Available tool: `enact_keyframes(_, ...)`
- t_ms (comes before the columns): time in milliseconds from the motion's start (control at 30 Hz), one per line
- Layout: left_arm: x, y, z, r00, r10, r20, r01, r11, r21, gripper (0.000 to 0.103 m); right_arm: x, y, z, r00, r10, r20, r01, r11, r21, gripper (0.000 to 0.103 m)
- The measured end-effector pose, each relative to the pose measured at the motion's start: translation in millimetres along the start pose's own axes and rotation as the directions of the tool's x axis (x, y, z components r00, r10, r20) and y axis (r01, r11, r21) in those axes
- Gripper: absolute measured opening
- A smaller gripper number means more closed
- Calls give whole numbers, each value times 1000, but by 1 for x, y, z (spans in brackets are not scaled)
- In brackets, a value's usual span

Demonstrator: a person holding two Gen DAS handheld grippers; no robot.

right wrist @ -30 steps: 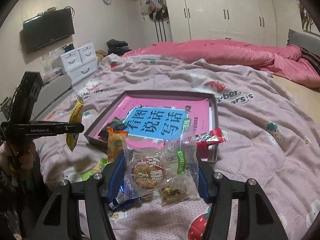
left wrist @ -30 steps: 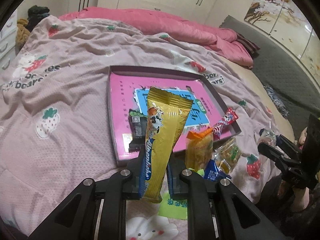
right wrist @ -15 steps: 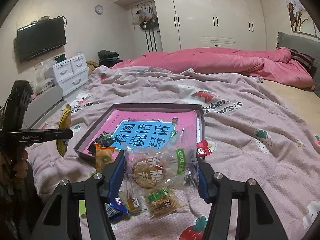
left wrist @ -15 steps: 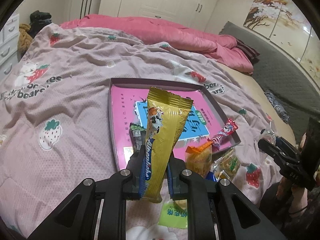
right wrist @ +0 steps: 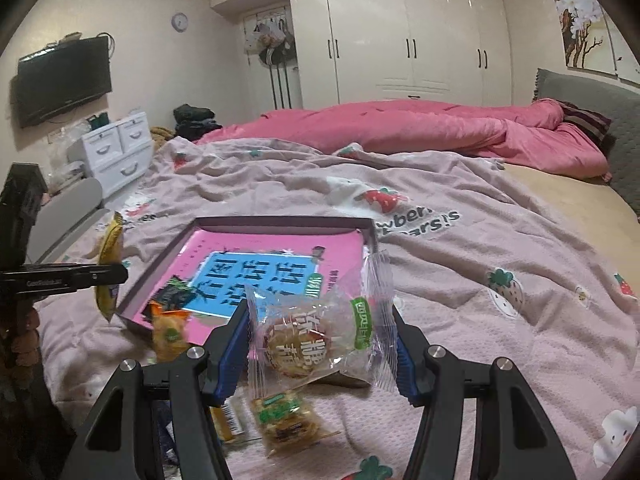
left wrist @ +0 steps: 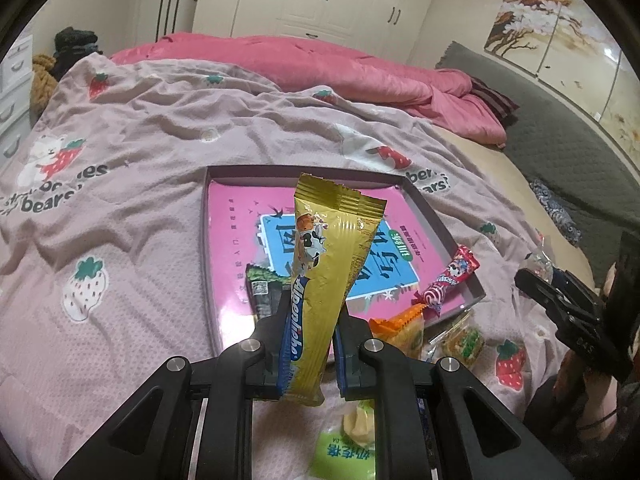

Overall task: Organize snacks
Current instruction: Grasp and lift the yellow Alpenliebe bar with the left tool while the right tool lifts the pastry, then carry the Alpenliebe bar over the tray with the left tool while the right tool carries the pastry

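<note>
My left gripper [left wrist: 308,312] is shut on a gold Alpenliebe candy packet [left wrist: 324,264], held upright over the near edge of a shallow tray [left wrist: 204,240] with a pink printed bottom. A dark snack packet [left wrist: 262,290] lies inside the tray and a red lollipop wrapper [left wrist: 450,280] rests on its right rim. My right gripper [right wrist: 318,332] is shut on a clear-wrapped round pastry [right wrist: 308,340], just in front of the same tray [right wrist: 280,224]. The left gripper [right wrist: 92,276] shows at the left of the right wrist view, with the gold packet [right wrist: 108,268].
Loose snacks lie on the strawberry-print bedspread [left wrist: 120,260] before the tray: an orange packet [left wrist: 400,324], a clear biscuit pack [right wrist: 284,420], a green-labelled sachet [left wrist: 346,448]. A pink duvet [right wrist: 400,128] is heaped at the back. White drawers [right wrist: 120,148] stand left of the bed.
Both views have tilted up a little, showing more of the room. The right gripper with the pastry has drifted slightly across the near side of the tray. Both grips are unchanged.
</note>
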State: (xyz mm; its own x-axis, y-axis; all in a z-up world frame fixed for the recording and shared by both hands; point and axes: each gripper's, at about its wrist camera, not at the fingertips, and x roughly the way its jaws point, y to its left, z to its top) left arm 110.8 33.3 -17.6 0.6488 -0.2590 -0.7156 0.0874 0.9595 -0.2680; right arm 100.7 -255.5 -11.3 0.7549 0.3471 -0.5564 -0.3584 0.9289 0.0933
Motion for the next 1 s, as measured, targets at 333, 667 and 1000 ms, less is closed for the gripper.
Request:
enact_keyframes(333,17,-1,7,1000,-7,-6,7,1000,-10,17,15,-1,3,1000,-19,-9,19,1000,-7,61)
enact_keyframes(667,40,-2,10,999,1,-38,-1,1000,-5,17,39,-5,-2,994,-79,-78,78,997,-13,61)
enact_keyframes(1000,57,-8,12,998,-30,-58,30,1000,-1,17,64,2,-9,988,-81,-131,74,996,-59,61)
